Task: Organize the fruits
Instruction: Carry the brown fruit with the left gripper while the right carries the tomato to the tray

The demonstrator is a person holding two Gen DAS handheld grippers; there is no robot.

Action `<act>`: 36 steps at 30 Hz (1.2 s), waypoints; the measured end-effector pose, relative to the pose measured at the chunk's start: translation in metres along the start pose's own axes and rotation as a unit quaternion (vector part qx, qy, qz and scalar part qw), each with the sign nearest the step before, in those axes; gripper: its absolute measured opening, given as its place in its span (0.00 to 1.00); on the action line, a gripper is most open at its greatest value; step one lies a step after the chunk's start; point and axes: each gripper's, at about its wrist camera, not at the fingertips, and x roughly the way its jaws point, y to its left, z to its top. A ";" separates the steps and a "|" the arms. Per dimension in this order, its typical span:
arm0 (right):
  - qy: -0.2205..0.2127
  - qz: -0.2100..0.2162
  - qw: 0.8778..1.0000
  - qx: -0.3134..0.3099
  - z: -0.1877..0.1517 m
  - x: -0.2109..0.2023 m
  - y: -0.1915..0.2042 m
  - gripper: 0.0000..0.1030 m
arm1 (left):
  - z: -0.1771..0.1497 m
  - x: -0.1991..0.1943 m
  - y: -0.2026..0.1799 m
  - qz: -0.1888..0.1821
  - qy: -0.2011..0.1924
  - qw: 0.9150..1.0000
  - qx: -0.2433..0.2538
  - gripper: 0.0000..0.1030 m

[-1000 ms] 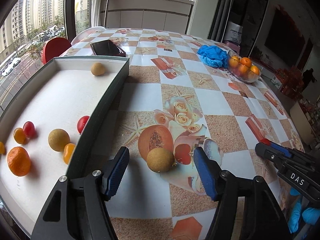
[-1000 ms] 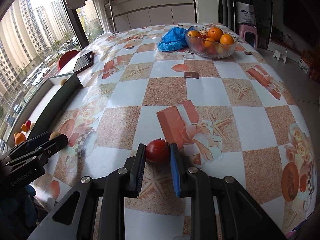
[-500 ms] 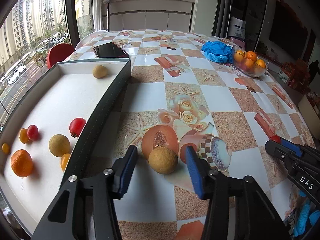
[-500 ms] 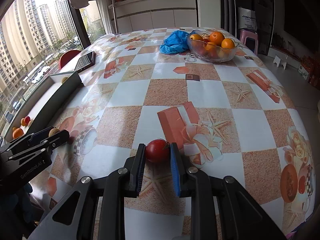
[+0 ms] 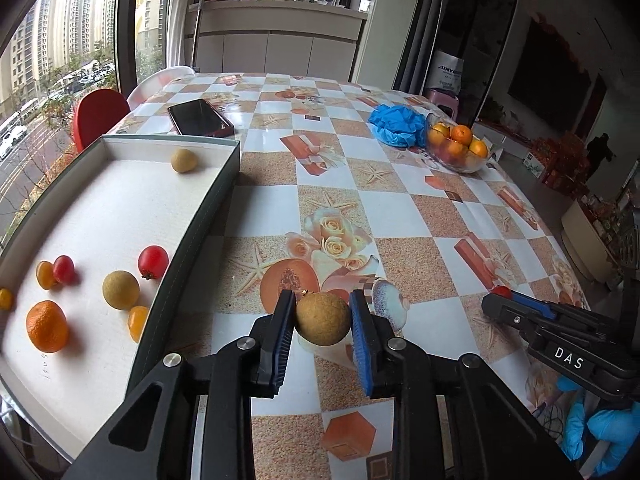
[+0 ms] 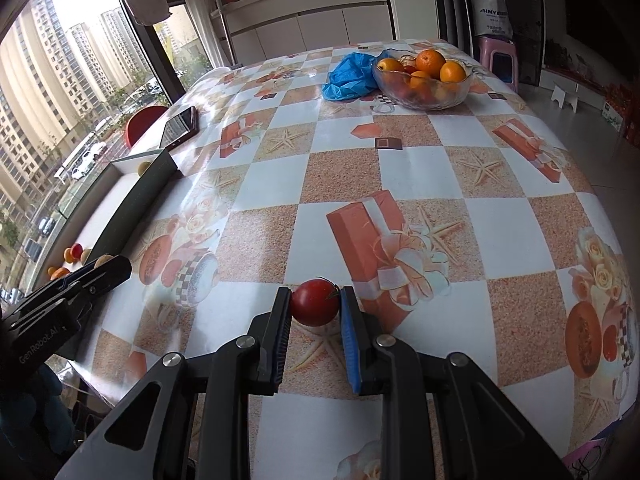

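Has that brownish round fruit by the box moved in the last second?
Yes. The brown fruit lay right of the printed papaya; now it sits below it, pinched by the left gripper, whose jaws have just been closing.

A round tan longan [image 5: 322, 319] sits clamped between blue pads above the patterned tablecloth, beside an open white tray [image 5: 208, 216] holding an orange [image 5: 47, 325], tomatoes and longans. A red tomato [image 6: 315, 307] is likewise pinched between pads.

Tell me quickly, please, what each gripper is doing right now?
Left gripper: just closed on the tan round fruit.
Right gripper: shut on the red tomato.
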 end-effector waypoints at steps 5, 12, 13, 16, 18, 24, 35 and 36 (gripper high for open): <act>0.004 0.006 1.000 -0.007 0.002 -0.003 0.014 0.25 | 0.004 -0.015 0.009 0.000 -0.016 1.000 -0.005 0.28; 0.008 0.008 0.999 -0.033 0.005 -0.006 0.043 0.25 | 0.004 -0.029 0.031 0.001 -0.030 0.999 -0.020 0.28; 0.008 0.008 0.999 -0.036 0.006 -0.005 0.047 0.25 | 0.003 -0.031 0.034 0.002 -0.031 0.999 -0.021 0.28; 0.010 0.012 0.999 -0.047 0.008 -0.005 0.062 0.25 | 0.003 -0.035 0.045 0.004 -0.036 0.999 -0.028 0.28; 0.013 0.016 0.998 -0.054 0.010 -0.003 0.072 0.25 | 0.003 -0.038 0.053 0.006 -0.040 0.999 -0.033 0.28; 0.022 0.043 0.996 -0.075 0.024 0.005 0.112 0.25 | 0.009 -0.052 0.084 0.025 -0.056 0.997 -0.044 0.28; 0.035 0.085 0.985 -0.149 0.039 0.030 0.203 0.25 | 0.011 -0.061 0.158 0.076 -0.067 0.991 -0.088 0.28; 0.037 0.088 0.984 -0.152 0.039 0.033 0.208 0.25 | 0.010 -0.060 0.162 0.079 -0.066 0.991 -0.090 0.28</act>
